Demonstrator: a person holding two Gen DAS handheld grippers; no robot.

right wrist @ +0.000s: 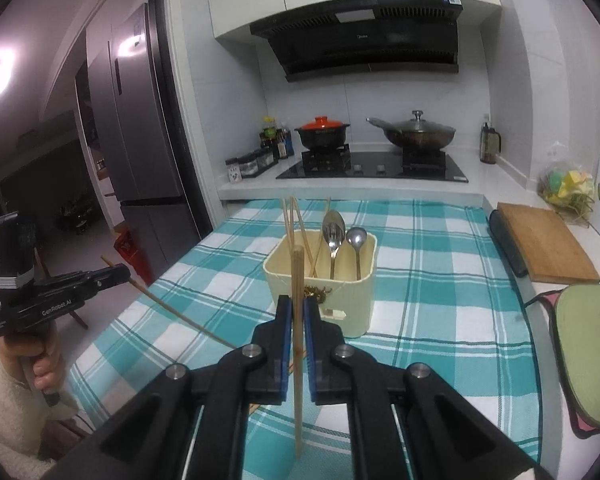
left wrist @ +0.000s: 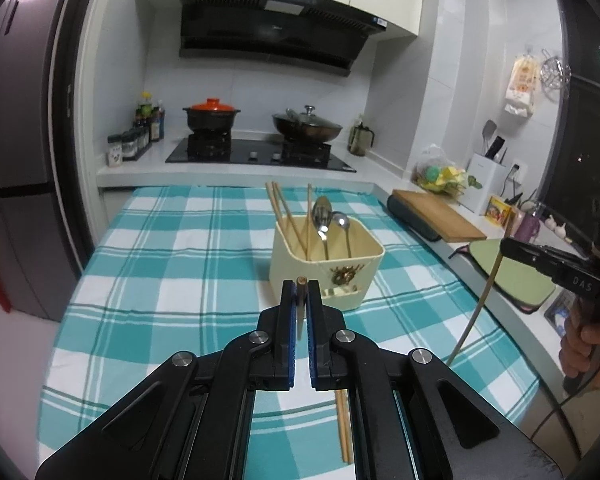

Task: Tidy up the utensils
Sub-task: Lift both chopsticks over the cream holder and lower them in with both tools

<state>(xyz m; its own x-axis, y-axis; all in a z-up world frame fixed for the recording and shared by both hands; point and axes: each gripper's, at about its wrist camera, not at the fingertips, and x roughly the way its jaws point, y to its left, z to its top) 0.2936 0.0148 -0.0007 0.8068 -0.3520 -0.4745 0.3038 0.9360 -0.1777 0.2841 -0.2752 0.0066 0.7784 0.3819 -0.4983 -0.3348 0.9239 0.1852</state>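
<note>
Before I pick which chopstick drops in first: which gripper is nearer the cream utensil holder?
Hard to call. The left gripper and right gripper each hold a chopstick just short of the cream utensil holder, left slightly to its left, right in front of it.

Both wrist views look forward along their fingers, low over the table (left wrist: 172, 248), toward the far edge and stove (right wrist: 372, 168). Shared: utensil holder (left wrist: 326, 268), close ahead. Each view catches the other hand-held gripper at its side.
</note>
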